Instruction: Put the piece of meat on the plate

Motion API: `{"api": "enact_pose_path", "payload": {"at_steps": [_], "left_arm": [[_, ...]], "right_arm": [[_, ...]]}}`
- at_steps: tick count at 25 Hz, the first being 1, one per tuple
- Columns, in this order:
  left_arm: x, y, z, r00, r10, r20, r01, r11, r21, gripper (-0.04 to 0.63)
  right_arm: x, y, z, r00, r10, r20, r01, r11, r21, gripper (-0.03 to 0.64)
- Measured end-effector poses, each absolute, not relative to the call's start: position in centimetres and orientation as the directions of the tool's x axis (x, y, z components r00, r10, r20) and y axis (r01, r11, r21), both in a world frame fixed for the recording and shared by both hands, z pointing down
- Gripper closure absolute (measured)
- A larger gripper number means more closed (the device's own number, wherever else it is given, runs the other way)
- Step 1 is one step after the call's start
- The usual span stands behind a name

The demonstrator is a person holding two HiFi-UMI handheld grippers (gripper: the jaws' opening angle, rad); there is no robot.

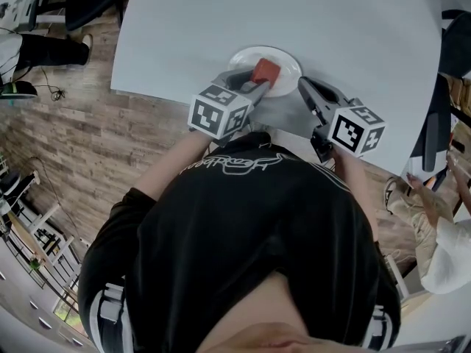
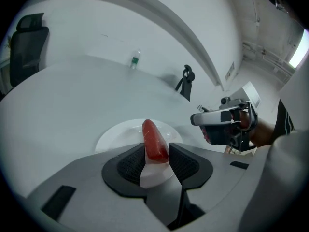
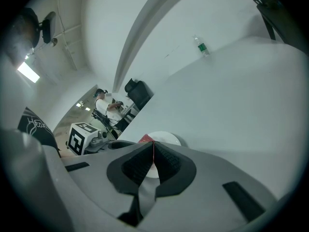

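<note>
Head view: looks steeply down on a white table (image 1: 331, 20) carrying a white plate (image 1: 283, 59) near the close edge. Finds the piece of meat (image 1: 266, 71), a red block, within the plate's outline on its near side, at the tips of the left gripper (image 1: 257, 88). Places the right gripper (image 1: 305, 87) just beside the plate's right rim, tips over the table, apart from the meat. Shows the left marker cube (image 1: 219, 111) and the right marker cube (image 1: 358, 129) nearer the person's dark shirt (image 1: 250, 219).

Left gripper view: shows jaws spread, with the meat between the pads and its far end reaching out over the middle of the plate. Shows a thin gap at the right pad; cannot tell whether the left pad touches the meat, nor whether the meat rests on the plate surface. Shows white plate below the meat in the gap between the jaws. Registers the right gripper at the right of the picture, held in a hand (image 2: 251, 124). Picks out a small bottle (image 2: 135, 59) with a green label, upright at the far side of the table, well apart from the plate.

Right gripper view: shows jaws pressed together, pads meeting along a thin line, nothing between them. Sights the plate and a red corner of the meat just past the tips, with the left marker cube at the left.
</note>
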State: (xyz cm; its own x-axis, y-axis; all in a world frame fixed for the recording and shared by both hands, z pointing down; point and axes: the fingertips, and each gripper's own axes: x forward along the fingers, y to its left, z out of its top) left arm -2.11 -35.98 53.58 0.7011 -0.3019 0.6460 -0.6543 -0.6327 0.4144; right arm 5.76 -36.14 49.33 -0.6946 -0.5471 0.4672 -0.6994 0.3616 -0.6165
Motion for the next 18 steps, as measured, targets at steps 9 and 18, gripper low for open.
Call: {"api": "enact_pose_path", "payload": {"at_steps": [9,18], "left_arm": [[-3.7,-36.7,54.2,0.663,-0.327,0.674,-0.686,-0.627,0.370,0.422],[-4.0,-36.8,53.7,0.678,-0.335,0.654,-0.685,-0.609,0.399,0.417]], "right_arm": [[4.6,-36.8,49.9,-0.707,-0.538,0.460,-0.686,0.362,-0.631,0.607],[4.2,-36.7,50.0,-0.714,-0.525,0.463,-0.683,0.377,-0.625,0.607]]}}
